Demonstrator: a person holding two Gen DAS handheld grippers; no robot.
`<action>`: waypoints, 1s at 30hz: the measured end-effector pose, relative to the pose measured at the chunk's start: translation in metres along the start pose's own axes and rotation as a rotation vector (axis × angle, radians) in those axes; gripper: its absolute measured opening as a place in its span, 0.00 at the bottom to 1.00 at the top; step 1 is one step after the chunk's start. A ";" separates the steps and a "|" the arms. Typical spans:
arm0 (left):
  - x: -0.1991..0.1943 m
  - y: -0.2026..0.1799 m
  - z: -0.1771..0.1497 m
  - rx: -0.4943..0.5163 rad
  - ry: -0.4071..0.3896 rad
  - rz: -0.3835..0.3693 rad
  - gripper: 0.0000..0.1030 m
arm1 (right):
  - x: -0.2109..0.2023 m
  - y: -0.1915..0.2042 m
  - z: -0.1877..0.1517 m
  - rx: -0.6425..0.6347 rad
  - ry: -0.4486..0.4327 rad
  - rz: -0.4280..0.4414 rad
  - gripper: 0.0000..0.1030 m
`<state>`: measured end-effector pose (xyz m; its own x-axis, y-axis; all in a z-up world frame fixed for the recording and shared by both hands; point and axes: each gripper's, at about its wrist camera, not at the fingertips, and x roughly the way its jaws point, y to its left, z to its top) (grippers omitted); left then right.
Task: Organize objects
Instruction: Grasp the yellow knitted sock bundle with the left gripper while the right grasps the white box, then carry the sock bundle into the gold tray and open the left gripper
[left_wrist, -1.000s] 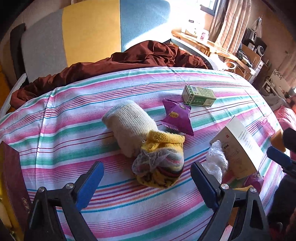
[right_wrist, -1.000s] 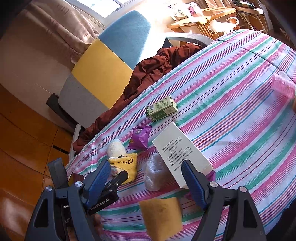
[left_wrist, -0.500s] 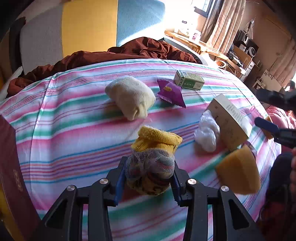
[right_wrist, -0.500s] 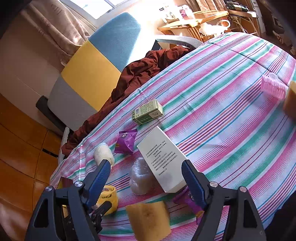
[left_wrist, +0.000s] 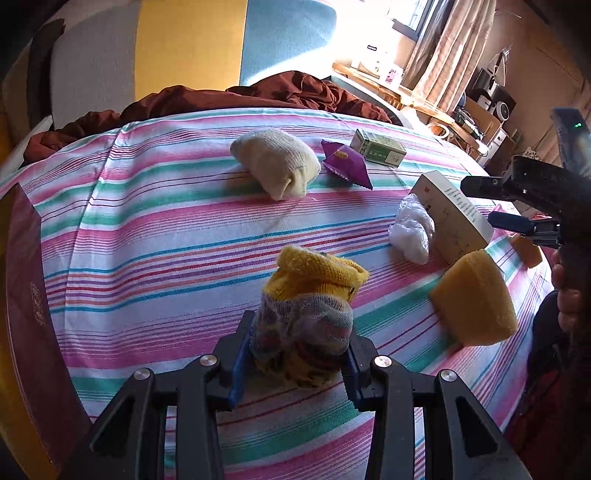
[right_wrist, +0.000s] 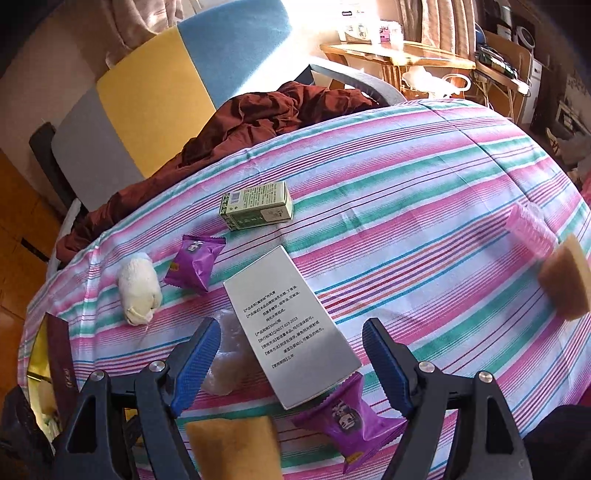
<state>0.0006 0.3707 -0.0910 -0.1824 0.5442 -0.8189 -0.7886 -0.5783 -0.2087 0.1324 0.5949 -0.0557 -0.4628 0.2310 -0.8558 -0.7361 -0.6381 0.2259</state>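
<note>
while my left claw (left_wrist: 297, 354) grips the yellow sock bundle (left_wrist: 308, 306) near the bed's (left_wrist: 166, 236) front edge, my right claw (right_wrist: 291, 363) gapes over the white box (right_wrist: 290, 332).

The left hand-held gripper (left_wrist: 297, 363) sits low over the striped bedspread, its two blue-padded fingers (left_wrist: 241, 360) drawn in and pressed against both sides of a yellow rolled sock bundle (left_wrist: 308, 310), which stands up between them. Its black frame arms spread back toward the camera.

The right hand-held gripper (right_wrist: 291, 363) has its jaws spread wide, the ribbed blue pads (right_wrist: 195, 360) well apart with nothing between them. In the left wrist view it appears at the right edge (left_wrist: 524, 206), pointing leftward, with the person's hand (left_wrist: 570, 291) partly visible below it, wrapped around the handle.
</note>
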 end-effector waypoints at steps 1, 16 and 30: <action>-0.001 0.001 0.001 -0.004 -0.001 -0.003 0.41 | 0.004 0.002 0.000 -0.015 0.009 -0.014 0.79; -0.007 -0.002 -0.005 -0.008 -0.026 0.022 0.39 | 0.020 0.010 -0.004 -0.098 0.050 -0.078 0.50; -0.098 0.027 -0.018 -0.059 -0.156 0.078 0.38 | 0.004 0.009 -0.002 -0.074 -0.024 -0.075 0.50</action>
<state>0.0081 0.2909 -0.0266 -0.3345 0.5815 -0.7416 -0.7335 -0.6547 -0.1825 0.1251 0.5887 -0.0581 -0.4202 0.2966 -0.8576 -0.7306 -0.6711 0.1259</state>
